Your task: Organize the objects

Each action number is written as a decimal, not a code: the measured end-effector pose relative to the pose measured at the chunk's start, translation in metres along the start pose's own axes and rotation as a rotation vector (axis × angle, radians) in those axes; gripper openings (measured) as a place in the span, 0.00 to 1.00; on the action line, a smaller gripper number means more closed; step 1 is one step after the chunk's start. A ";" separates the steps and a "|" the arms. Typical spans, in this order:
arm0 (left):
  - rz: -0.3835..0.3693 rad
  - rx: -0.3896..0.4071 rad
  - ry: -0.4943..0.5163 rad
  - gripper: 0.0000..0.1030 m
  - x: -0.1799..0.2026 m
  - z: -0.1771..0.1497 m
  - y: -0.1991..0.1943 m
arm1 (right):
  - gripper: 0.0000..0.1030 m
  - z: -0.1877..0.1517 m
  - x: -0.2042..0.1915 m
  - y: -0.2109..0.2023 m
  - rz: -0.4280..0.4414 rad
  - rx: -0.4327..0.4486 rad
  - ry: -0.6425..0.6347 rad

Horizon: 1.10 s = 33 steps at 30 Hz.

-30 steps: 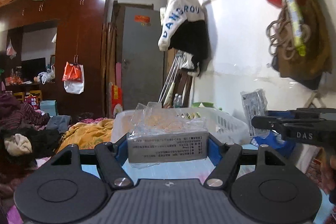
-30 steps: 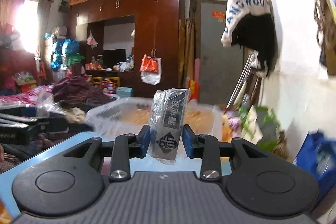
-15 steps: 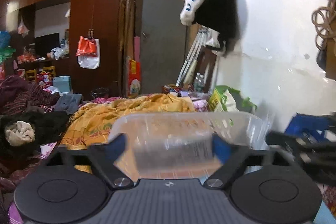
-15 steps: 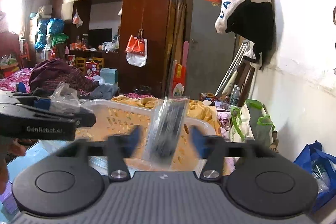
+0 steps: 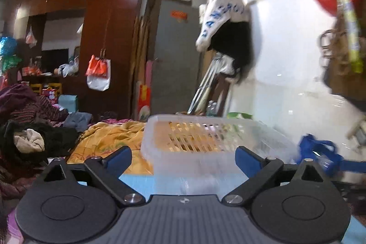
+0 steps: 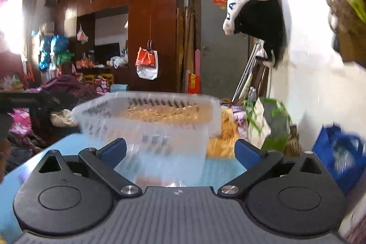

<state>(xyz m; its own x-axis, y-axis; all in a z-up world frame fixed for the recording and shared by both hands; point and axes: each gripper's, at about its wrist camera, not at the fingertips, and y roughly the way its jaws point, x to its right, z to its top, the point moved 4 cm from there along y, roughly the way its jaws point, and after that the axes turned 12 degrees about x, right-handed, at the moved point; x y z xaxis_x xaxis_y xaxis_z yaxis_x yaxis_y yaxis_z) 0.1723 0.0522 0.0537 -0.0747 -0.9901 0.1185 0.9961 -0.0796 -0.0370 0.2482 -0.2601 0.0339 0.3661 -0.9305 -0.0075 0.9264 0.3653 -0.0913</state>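
A clear slotted plastic basket (image 5: 205, 143) stands on the light blue table (image 5: 137, 180) just ahead of my left gripper (image 5: 183, 158), which is open and empty. The basket also shows in the right wrist view (image 6: 146, 120), blurred, ahead of my right gripper (image 6: 180, 150), which is open and empty. The packets I held are not between either pair of fingers; blurred shapes low in the basket cannot be made out.
A white wall (image 5: 286, 61) with hanging clothes and bags runs on the right. A blue bag (image 6: 338, 152) sits at the right. A bed with an orange blanket (image 5: 107, 138) and piles of clothes (image 5: 27, 129) lies beyond the table.
Both grippers opened and let go of their packets: the left its grey boxed packet, the right its upright dark packet. Both packets are gone from between the fingers.
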 end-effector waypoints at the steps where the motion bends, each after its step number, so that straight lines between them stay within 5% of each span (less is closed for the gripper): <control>1: -0.014 0.008 0.012 0.96 0.002 -0.008 -0.019 | 1.00 -0.007 0.002 -0.012 0.002 0.009 0.016; 6: 0.019 0.037 0.062 0.96 0.010 -0.053 -0.086 | 1.00 -0.037 -0.005 -0.051 -0.001 0.026 0.034; 9: 0.036 0.031 0.012 0.96 0.012 -0.074 -0.100 | 1.00 -0.044 -0.017 -0.051 0.021 0.052 0.043; 20: 0.051 -0.046 0.028 0.96 0.019 -0.121 -0.086 | 0.99 -0.058 -0.033 -0.036 0.026 0.081 0.022; 33: 0.097 -0.032 0.057 0.96 0.019 -0.128 -0.084 | 0.73 -0.075 -0.038 -0.033 -0.018 0.036 -0.025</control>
<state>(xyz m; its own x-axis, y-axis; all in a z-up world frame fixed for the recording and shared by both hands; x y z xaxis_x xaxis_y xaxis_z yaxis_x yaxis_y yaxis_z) 0.0812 0.0258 -0.0676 0.0183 -0.9983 0.0562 0.9969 0.0140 -0.0768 0.1968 -0.2390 -0.0378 0.3507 -0.9363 0.0186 0.9354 0.3493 -0.0556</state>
